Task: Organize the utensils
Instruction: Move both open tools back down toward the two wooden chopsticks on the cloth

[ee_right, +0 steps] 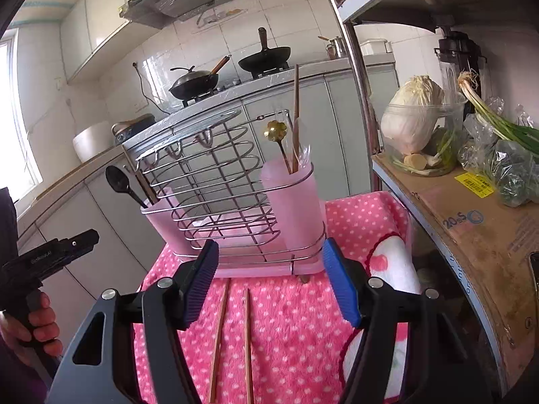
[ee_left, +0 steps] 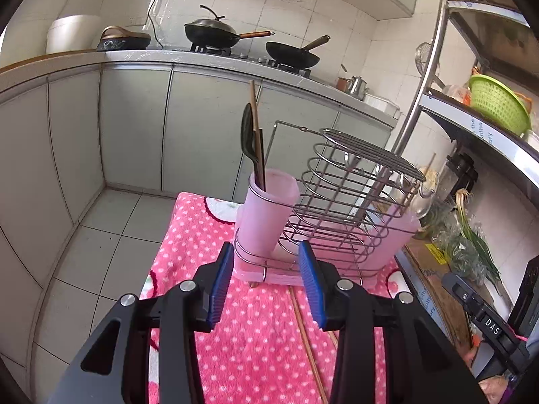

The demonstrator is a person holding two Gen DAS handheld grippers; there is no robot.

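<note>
Chopsticks (ee_right: 247,343), two slim wooden rods, lie on fuzzy pink polka-dot cloth (ee_right: 289,323) before the wire utensil rack (ee_right: 215,181) with frosted pink cups; the right gripper (ee_right: 269,284) and left gripper (ee_left: 266,281) jaws are wide open, empty; a label possibly reads "DAS".

just ahead of my right tool stands the wire rack (ee_right: 215,181) with two pink cups (ee_right: 293,208): black spoon (ee_right: 121,181) left, gold spoon (ee_right: 278,134) right. two wooden chopsticks (ee_right: 247,343) lie loose beneath my fingers.

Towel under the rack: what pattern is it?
Pink towel with small white polka dots, plus a white patch edged in red; clearest in the right wrist view.
</note>
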